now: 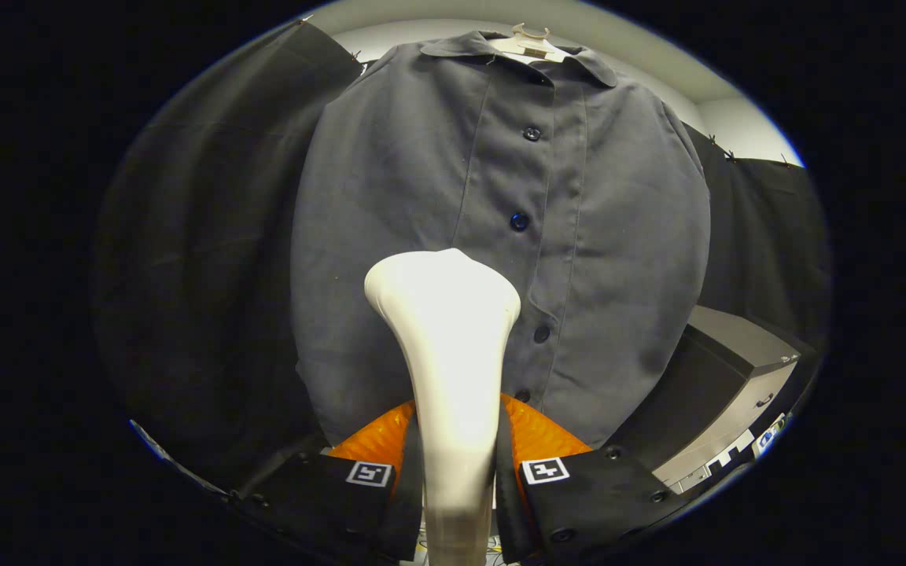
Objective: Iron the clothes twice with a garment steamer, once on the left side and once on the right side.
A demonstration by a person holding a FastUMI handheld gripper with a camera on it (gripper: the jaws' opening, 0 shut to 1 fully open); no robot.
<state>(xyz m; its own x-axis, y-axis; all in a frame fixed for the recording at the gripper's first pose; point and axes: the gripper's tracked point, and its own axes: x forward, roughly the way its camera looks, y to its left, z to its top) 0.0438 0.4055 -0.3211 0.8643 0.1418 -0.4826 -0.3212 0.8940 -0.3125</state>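
A grey button-up shirt (pixel 500 236) hangs on a pale hanger (pixel 530 41) in front of the black cloth wall. My gripper (pixel 457 464) is shut on the white garment steamer (pixel 449 346), both fingers pressing its handle. The steamer rises between the fingers, and its wide head stands in front of the shirt's lower middle, just left of the button placket. Whether the head touches the fabric cannot be told. The shirt's hem is hidden behind the steamer and the fingers.
Black cloth (pixel 209 275) lines the booth on both sides of the shirt. A grey box-like cabinet (pixel 736 369) stands low to the right of the shirt. A white wall (pixel 736 126) shows above the cloth.
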